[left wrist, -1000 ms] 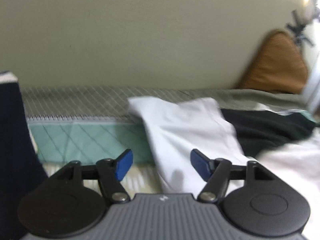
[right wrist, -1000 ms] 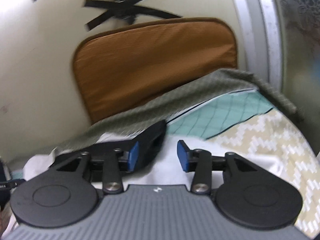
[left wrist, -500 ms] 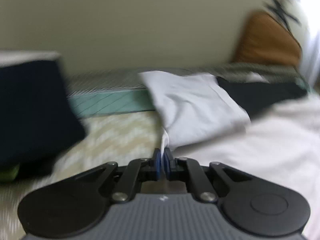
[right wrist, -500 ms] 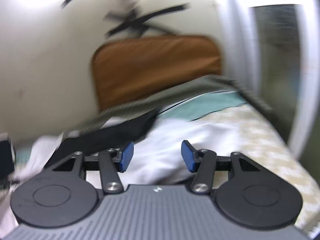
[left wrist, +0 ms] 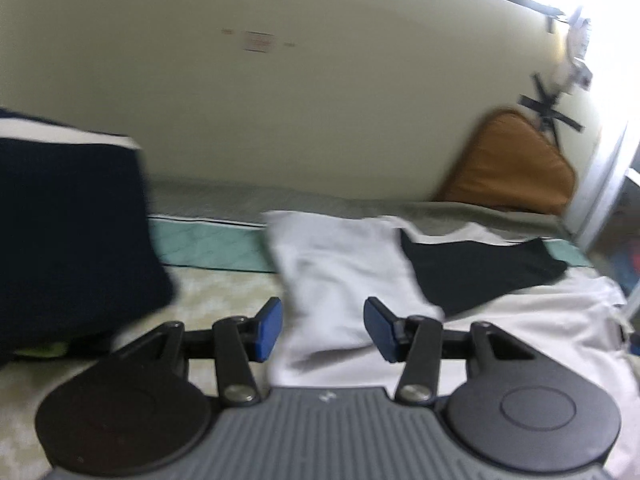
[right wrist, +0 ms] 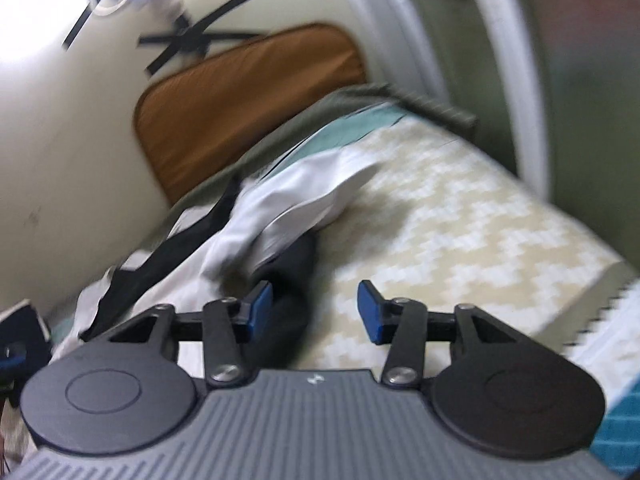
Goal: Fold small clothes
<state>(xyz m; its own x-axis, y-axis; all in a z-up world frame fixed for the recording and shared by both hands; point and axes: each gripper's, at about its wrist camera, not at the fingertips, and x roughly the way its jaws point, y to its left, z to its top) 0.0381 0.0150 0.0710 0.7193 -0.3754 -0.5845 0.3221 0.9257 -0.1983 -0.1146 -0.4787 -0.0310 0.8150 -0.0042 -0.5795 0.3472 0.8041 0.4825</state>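
Observation:
A white garment (left wrist: 340,276) with a black panel (left wrist: 476,272) lies spread on the bed. My left gripper (left wrist: 325,330) hovers over its near folded edge. Its jaws are opening, the white cloth lies below and between the fingers, and the pads do not press on it. In the right wrist view the same white garment (right wrist: 288,200) is bunched, with a dark fold (right wrist: 298,260) at its near end. My right gripper (right wrist: 314,312) stands over that dark fold and the bed cover. Its jaws are closing a little but still stand apart, gripping nothing.
The bed has a cream zigzag cover (right wrist: 460,232) with a teal strip (left wrist: 208,248) along the wall side. A dark navy folded stack (left wrist: 68,220) sits at the left. A brown cushion (left wrist: 508,172) leans on the wall, beside a white frame (right wrist: 504,60).
My left gripper shut on the white cloth's edge half a second ago and has since let go and drawn back. My right gripper swung rightward and down along the garment, rolling.

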